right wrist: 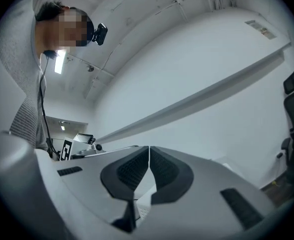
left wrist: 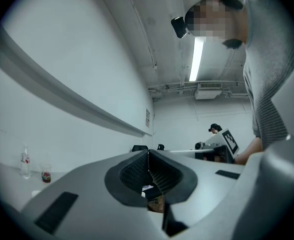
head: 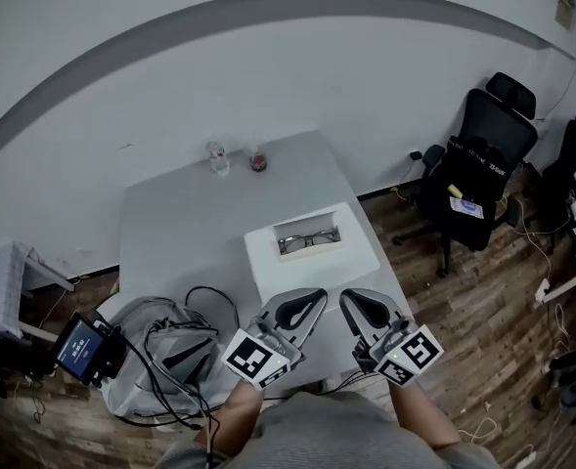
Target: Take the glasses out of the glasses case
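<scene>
The glasses (head: 308,241) were lying in the recess of the open white glasses case (head: 317,274), so as far as I could judge nothing had been lifted out yet. The case sat on the grey table (head: 180,233) over by its right edge and fairly near the person, I'd guess so both tools could reach it easily.

At 6 o'clock from the case, the left gripper (head: 315,299) and the right gripper (head: 352,299) hung side by side just short of it, tips pointing toward 12. In both gripper views the pads were pressed together with nothing between them, so both were closed and empty. They'd need to spread before pinching a frame, and to me it looked like lining up the approach.

Farther out, at 11 o'clock near the table's far edge, stood a small clear bottle (head: 217,157) and a little cup (head: 257,160). There was a black office chair (head: 483,164) at 2 o'clock and a tangle of cables (head: 185,340) down at 8 o'clock
</scene>
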The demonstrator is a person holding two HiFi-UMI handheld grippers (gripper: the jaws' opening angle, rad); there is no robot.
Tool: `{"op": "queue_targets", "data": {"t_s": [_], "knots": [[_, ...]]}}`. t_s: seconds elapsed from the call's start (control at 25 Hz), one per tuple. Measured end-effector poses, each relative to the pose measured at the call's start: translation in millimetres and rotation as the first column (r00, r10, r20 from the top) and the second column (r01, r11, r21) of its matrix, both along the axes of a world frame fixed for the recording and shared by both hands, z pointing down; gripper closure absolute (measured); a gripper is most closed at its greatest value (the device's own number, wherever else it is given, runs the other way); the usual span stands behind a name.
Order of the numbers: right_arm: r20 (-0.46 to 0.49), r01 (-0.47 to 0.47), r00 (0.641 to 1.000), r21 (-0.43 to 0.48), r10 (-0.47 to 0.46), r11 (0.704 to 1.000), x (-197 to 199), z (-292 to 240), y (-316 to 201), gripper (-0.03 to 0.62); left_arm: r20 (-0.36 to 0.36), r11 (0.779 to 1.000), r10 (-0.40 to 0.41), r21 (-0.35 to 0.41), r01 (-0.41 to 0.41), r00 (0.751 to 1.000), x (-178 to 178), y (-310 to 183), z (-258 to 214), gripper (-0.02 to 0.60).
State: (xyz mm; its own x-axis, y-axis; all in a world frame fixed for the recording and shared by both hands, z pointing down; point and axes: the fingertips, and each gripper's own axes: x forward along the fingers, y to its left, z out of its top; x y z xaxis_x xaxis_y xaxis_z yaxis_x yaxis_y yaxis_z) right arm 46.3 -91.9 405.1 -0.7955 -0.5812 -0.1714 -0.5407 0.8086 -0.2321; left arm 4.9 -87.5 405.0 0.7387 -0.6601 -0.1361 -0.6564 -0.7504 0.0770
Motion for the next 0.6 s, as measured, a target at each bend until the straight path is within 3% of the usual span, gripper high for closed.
{"op": "queue_targets", "data": {"t_s": [0.32,0.6], "knots": [[0.042,0.147,0.988,-0.025,-0.146,0.989,-21,7,-19,0.580,0.021,0.989,-0.149,-0.020,0.149,0.989,-25,-16,10,0.565],[0.038,0.150,0.988,-0.049,-0.148,0.987,-26,14,-39,0.580,0.058,0.990,-0.130,-0.044,0.132,0.990,-37,-34,18,0.565]]}}
